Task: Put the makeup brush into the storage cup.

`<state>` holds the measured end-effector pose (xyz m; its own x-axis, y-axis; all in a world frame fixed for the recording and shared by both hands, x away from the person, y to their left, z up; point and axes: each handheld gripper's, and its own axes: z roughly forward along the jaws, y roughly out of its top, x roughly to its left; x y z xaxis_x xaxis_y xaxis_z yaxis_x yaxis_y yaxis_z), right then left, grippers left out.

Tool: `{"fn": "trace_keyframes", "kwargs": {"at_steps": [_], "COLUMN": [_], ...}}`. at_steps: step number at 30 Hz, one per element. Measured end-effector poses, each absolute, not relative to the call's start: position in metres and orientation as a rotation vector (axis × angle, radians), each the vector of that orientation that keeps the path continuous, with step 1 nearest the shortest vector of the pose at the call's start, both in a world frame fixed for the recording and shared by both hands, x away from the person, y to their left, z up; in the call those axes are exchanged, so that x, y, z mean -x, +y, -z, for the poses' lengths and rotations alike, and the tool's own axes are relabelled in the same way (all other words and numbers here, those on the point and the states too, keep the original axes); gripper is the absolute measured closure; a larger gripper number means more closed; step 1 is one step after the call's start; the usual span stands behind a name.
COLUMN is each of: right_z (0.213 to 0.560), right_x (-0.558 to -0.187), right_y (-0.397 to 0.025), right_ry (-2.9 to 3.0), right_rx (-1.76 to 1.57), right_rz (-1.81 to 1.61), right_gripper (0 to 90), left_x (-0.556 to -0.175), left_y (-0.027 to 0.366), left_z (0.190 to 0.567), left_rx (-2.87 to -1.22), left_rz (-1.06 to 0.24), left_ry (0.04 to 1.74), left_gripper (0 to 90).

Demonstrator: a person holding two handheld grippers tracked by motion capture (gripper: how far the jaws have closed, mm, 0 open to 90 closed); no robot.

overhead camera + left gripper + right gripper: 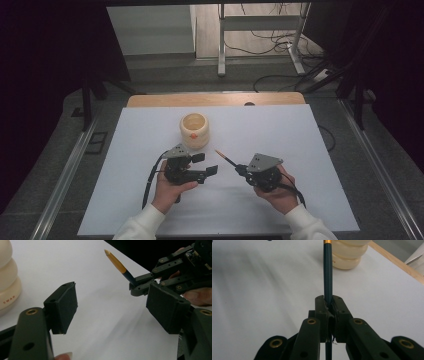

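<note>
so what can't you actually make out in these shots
- Pen tip: cut off by the top edge in the right gripper view; tiny in the high view.
- Inside of the cream holder: too small and washed out in the high view.
- Holder's top: cropped in both gripper views.
- Right claw pad faces: hidden, pressed on the pen.

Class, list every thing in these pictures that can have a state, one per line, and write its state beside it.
Left gripper: jaws open, holding nothing, above the sheet.
Right gripper: jaws shut on the pen.
Dark blue pen with a gold band and pale tip: clamped, lifted, tip pointing toward the holder.
Cream ribbed round holder: upright on the sheet, open at the top.
White sheet on the table: lying flat.
</note>
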<state>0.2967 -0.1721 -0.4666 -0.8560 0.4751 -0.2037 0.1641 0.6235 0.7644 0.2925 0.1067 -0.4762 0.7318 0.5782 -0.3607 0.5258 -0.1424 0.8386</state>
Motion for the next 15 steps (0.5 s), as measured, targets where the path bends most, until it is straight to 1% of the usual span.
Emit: {"fn": "trace_keyframes", "kwargs": {"at_steps": [15], "right_z": [0.4676], "right_x": [-0.2964], "right_y": [-0.1707], "right_ry": [2.449], "right_rx": [-0.514], "right_rz": [-1.111], "right_gripper": [85.3], "left_x": [-0.2977], "left_y": [0.0980], "left_z": [0.4767], "left_rx": [-1.764], "left_rz": [-0.027], "left_ry": [0.879], "left_gripper": [25.7]}}
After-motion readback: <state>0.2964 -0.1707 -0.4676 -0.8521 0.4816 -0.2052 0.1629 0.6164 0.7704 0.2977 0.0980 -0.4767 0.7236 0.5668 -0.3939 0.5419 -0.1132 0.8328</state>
